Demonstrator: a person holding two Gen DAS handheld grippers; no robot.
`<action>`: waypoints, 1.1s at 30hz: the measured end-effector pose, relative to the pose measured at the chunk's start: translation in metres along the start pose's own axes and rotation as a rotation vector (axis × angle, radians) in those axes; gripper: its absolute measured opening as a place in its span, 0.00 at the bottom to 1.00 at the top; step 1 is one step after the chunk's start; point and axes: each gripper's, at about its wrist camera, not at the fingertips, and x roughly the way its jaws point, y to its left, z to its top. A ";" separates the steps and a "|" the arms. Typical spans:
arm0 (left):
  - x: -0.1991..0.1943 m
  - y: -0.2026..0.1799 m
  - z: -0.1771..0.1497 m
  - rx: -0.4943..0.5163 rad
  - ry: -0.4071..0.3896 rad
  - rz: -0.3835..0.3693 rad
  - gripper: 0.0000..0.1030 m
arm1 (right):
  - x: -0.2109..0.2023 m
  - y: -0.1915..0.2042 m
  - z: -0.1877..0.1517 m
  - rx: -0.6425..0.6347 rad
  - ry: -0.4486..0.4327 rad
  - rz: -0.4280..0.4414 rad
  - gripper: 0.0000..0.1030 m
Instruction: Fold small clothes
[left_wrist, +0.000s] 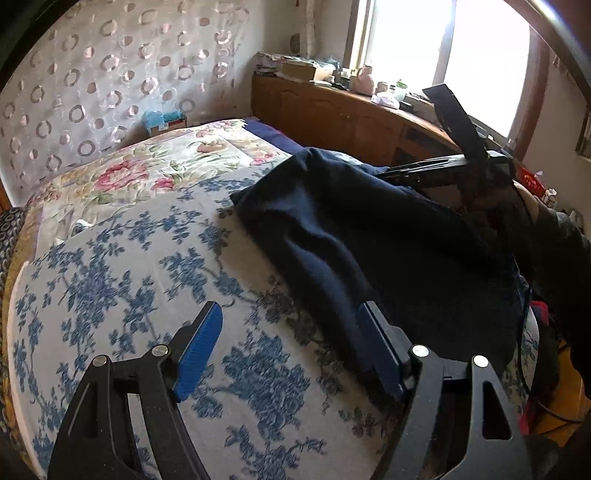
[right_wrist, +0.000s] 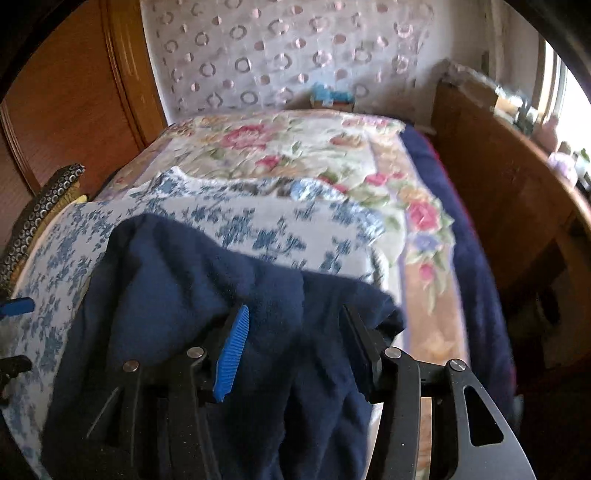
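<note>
Left wrist view shows the navy garment (left_wrist: 369, 236) lying rumpled on the blue-flowered sheet (left_wrist: 147, 258) of the bed, near its edge; the left gripper (left_wrist: 291, 332) hangs just above the sheet with jaws wide apart and holding nothing, one finger touching or just beside the cloth hem; the right gripper (right_wrist: 295, 332) is also open, the fabric bunched between its fingers but not pinched; I judge the fold is only beginning; next, each gripper should close on an edge and spread the garment flat
</note>
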 end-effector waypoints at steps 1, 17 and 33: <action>0.001 -0.002 0.001 0.004 0.002 -0.003 0.75 | 0.002 0.001 0.000 -0.005 0.003 0.019 0.51; 0.009 -0.007 -0.006 0.007 0.033 -0.007 0.75 | -0.067 -0.007 0.002 -0.121 -0.149 -0.034 0.09; -0.005 -0.028 -0.025 0.005 0.029 -0.025 0.75 | -0.078 -0.038 -0.012 -0.030 -0.109 -0.281 0.48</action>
